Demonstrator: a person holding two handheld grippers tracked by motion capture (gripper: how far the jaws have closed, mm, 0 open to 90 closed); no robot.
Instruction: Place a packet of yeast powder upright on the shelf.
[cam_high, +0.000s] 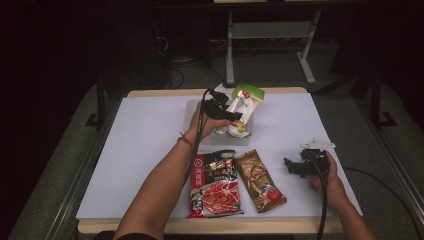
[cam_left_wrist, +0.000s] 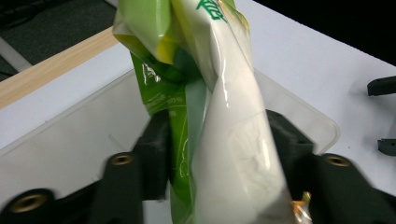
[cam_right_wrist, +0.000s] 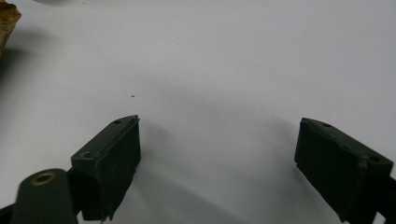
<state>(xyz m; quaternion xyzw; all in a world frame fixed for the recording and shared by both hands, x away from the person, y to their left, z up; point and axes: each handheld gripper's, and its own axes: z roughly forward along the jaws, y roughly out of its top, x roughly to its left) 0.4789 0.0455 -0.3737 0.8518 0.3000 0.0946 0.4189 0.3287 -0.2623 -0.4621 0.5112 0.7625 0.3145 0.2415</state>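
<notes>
My left gripper (cam_high: 231, 116) is shut on a green and white snack packet (cam_high: 243, 104), holding it over a clear plastic container (cam_high: 249, 134) at the table's middle back. In the left gripper view the packet (cam_left_wrist: 224, 121) is pinched between both black jaws, with the container's rim (cam_left_wrist: 322, 121) beneath it. My right gripper (cam_high: 290, 165) rests low at the right side of the table, open, with bare white tabletop between its jaws in the right gripper view (cam_right_wrist: 217, 154).
A red hotpot-base packet (cam_high: 215, 185) and a brown-gold packet (cam_high: 260, 181) lie flat near the front edge of the white table (cam_high: 150, 135). A small white object (cam_high: 317, 144) lies behind the right gripper. A desk frame (cam_high: 270, 45) stands beyond the table.
</notes>
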